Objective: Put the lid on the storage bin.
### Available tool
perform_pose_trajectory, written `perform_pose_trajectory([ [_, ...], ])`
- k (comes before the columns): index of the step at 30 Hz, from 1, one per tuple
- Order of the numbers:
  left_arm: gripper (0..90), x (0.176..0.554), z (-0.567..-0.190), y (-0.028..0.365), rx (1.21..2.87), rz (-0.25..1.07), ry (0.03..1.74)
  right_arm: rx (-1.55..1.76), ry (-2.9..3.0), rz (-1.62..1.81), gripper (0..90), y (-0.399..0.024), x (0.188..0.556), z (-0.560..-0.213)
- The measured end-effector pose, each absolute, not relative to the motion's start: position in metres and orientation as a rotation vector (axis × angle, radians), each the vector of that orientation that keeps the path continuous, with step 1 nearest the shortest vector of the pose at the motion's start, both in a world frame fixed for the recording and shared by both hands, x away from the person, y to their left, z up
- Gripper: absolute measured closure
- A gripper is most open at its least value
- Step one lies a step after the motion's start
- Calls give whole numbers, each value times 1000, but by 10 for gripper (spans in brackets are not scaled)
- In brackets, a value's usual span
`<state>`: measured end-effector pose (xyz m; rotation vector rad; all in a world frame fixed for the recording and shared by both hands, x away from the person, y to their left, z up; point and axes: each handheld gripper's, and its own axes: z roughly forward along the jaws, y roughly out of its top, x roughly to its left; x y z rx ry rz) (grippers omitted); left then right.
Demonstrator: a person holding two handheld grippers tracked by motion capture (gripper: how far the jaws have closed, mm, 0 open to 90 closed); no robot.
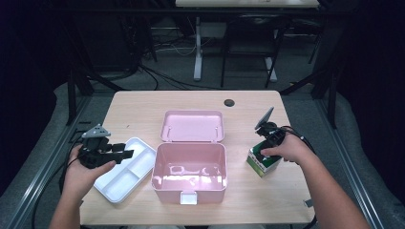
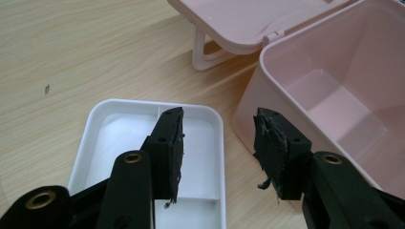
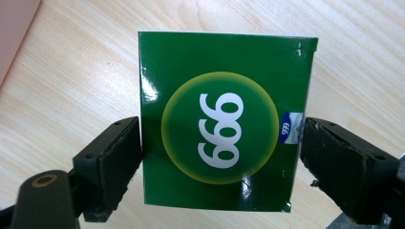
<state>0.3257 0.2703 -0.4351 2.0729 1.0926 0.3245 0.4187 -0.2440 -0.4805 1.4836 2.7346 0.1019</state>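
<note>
A green carton marked "999" [image 3: 224, 57] stands on the wooden table at the right [image 1: 263, 165]. My right gripper [image 3: 220, 129] has its two black pads pressed against the carton's opposite sides, coming down on it from above [image 1: 263, 151]. An open pink box [image 1: 189, 183] sits mid-table with nothing inside, its lid [image 1: 192, 126] folded back behind it. A white divided tray [image 1: 119, 183] lies to the left of the box. My left gripper [image 1: 125, 150] hovers over that tray [image 2: 95, 143], open [image 2: 219, 114], nothing between its pads, beside the pink box's wall [image 2: 248, 95].
A dark round hole [image 1: 229, 102] marks the table's far side. Bare wood lies in front of and behind the carton. Table legs, chairs and cables stand on the floor beyond the far edge. The pink lid [image 2: 239, 19] rests just past the tray.
</note>
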Motion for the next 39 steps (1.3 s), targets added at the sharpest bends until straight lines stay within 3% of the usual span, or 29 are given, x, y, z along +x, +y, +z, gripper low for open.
perform_pose_trajectory([
  [39,535,326,-435,273,2062,321,1095,1478,2753,56,157,-240,423,-487],
])
